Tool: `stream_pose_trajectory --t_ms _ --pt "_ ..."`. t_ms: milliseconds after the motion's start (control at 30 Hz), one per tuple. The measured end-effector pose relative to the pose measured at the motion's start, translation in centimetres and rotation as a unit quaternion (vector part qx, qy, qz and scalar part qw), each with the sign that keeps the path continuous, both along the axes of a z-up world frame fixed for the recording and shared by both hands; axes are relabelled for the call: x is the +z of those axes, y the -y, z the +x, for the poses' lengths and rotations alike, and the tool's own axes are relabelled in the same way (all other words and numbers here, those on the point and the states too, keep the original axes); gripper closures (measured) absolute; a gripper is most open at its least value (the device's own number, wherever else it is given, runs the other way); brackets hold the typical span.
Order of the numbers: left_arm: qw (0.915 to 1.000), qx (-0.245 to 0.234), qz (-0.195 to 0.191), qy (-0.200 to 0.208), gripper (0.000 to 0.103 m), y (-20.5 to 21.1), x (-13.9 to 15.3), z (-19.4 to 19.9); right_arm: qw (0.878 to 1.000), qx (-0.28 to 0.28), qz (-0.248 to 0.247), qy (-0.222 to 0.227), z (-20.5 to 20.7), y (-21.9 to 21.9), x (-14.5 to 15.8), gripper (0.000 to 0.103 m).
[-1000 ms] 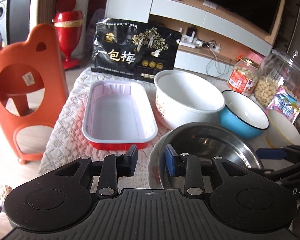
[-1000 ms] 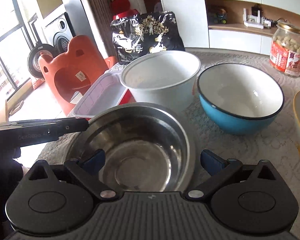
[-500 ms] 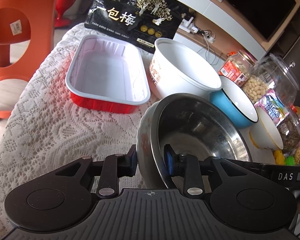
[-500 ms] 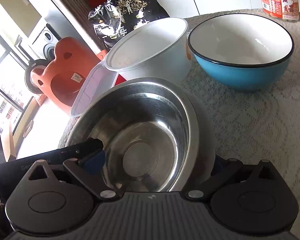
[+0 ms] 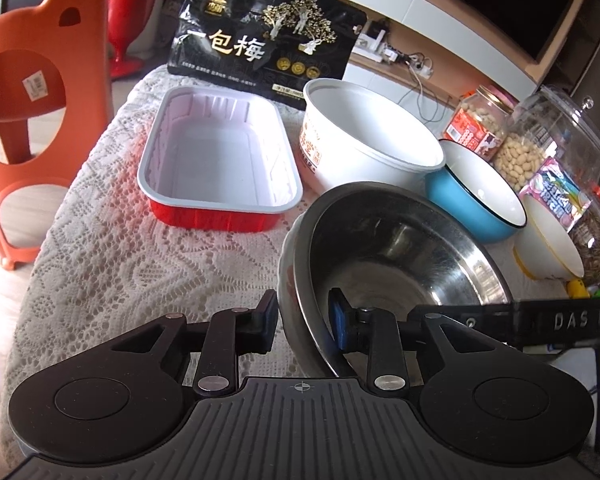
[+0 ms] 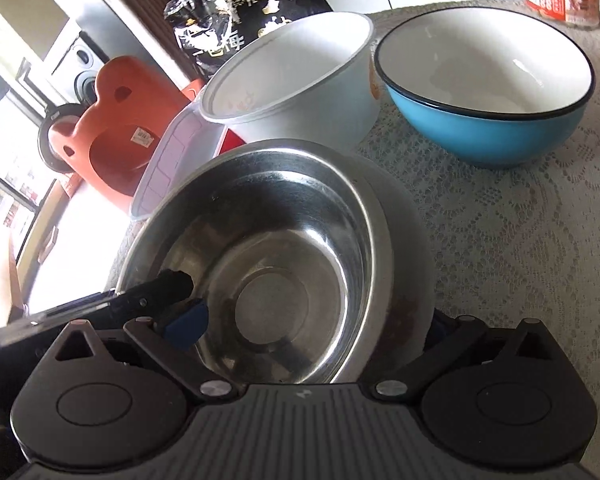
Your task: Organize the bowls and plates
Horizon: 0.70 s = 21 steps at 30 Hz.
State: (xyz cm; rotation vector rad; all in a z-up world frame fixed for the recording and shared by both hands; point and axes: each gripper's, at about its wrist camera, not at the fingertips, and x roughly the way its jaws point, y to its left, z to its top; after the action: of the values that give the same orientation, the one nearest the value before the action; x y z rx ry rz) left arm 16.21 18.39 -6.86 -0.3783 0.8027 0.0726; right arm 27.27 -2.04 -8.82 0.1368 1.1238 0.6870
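A steel bowl (image 5: 396,248) sits nested in a pale plate (image 5: 286,276) on the lace cloth, tilted up. My left gripper (image 5: 302,316) has its pads on either side of the near rims of both, closed on them. My right gripper (image 6: 312,328) straddles the same bowl (image 6: 284,256) and plate (image 6: 408,248), one pad inside the bowl, the other outside the plate; a small gap may remain. Behind stand a white bowl (image 5: 368,140), a blue bowl (image 5: 476,196) and a yellow-rimmed bowl (image 5: 548,244).
A red tray with white inside (image 5: 220,160) lies left of the white bowl. A black snack bag (image 5: 260,44) stands behind. Jars of nuts (image 5: 480,124) and snacks (image 5: 556,152) crowd the right. An orange stool (image 5: 32,112) stands off the table's left edge.
Both grippers have closed in on the bowl and plate. The stack has tipped up off the cloth at the near side, and the views have shifted with it.
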Motion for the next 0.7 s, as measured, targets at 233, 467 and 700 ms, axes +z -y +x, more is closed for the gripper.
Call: stream_pose_trajectory --t_ms 233,467,700 --pt "1.0000 -0.004 0.004 -0.002 0.072 0.0 -0.1 0.2 0.999 0.031 0.001 -0.025 0.7 0.0 0.1 0.000" --pt "0.9999 0.000 -0.009 -0.009 0.073 -0.2 -0.1 0.2 0.998 -0.010 -0.024 0.056 0.0 1.1 0.2 0.037" --pt "0.9990 -0.007 0.013 -0.042 0.072 1.4 0.3 1.4 0.999 -0.012 -0.006 0.046 -0.5 3.0 0.8 0.052"
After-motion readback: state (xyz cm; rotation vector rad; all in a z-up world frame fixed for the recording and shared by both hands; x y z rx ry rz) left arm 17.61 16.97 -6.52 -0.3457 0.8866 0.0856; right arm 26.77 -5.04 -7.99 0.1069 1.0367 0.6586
